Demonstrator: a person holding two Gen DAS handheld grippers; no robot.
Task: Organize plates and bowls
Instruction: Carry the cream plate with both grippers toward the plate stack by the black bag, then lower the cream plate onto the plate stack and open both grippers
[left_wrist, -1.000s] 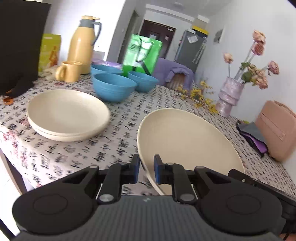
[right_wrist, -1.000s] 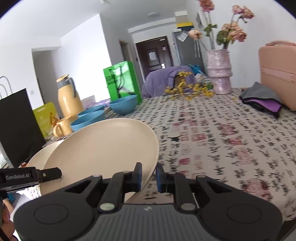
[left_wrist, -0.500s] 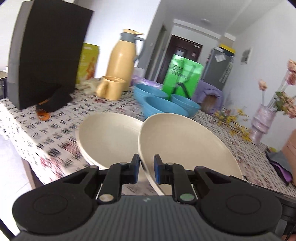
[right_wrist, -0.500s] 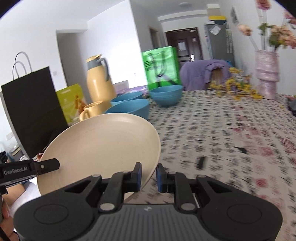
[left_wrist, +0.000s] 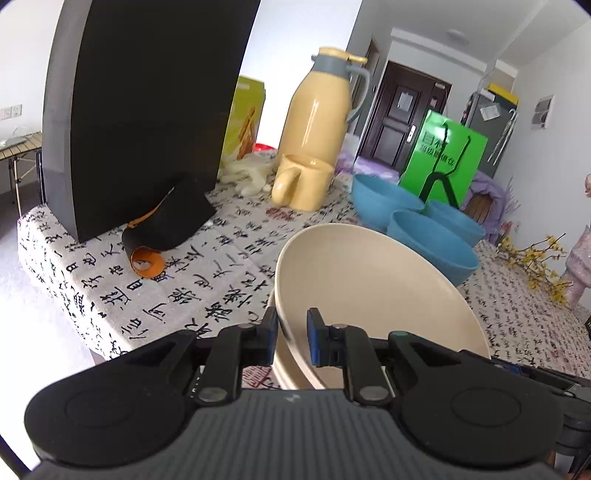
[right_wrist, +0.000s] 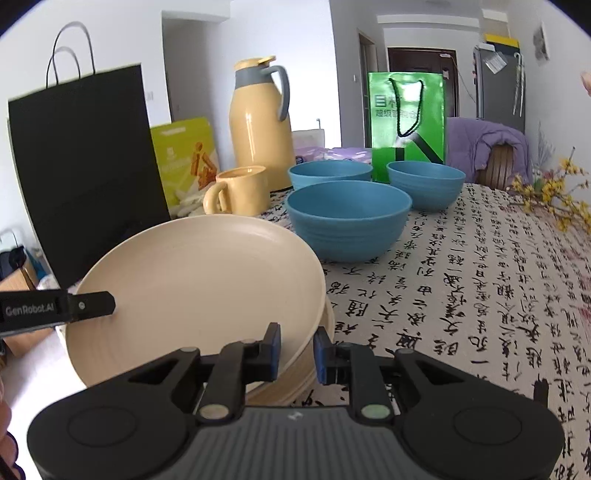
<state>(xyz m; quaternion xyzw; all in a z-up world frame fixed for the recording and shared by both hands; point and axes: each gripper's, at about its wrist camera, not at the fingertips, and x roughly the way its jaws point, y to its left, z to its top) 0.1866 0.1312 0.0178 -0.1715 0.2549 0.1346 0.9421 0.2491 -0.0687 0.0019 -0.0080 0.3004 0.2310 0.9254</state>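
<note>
A cream plate (left_wrist: 369, 291) (right_wrist: 203, 284) hangs tilted between both grippers. My left gripper (left_wrist: 291, 339) is shut on its near rim. My right gripper (right_wrist: 297, 350) has the opposite rim between its pads, and its jaws are opening. The plate's low right edge sits over a stack of cream plates (right_wrist: 327, 332) (left_wrist: 282, 369) on the table, which it mostly hides. The left gripper's finger (right_wrist: 81, 306) shows at the plate's left rim in the right wrist view. Three blue bowls (right_wrist: 347, 221) (right_wrist: 328, 173) (right_wrist: 424, 181) stand just behind.
A black paper bag (right_wrist: 85, 166), a yellow flask (right_wrist: 258, 125), a yellow mug (right_wrist: 240, 192) and a green bag (right_wrist: 406, 118) line the back. A black-and-orange roll (left_wrist: 147, 254) lies near the table's left edge (left_wrist: 55, 295). Yellow flowers (right_wrist: 554, 195) lie at the right.
Both grippers carried the cream plate leftward across the table to above the plate stack. The right jaws now stand slightly wider.
</note>
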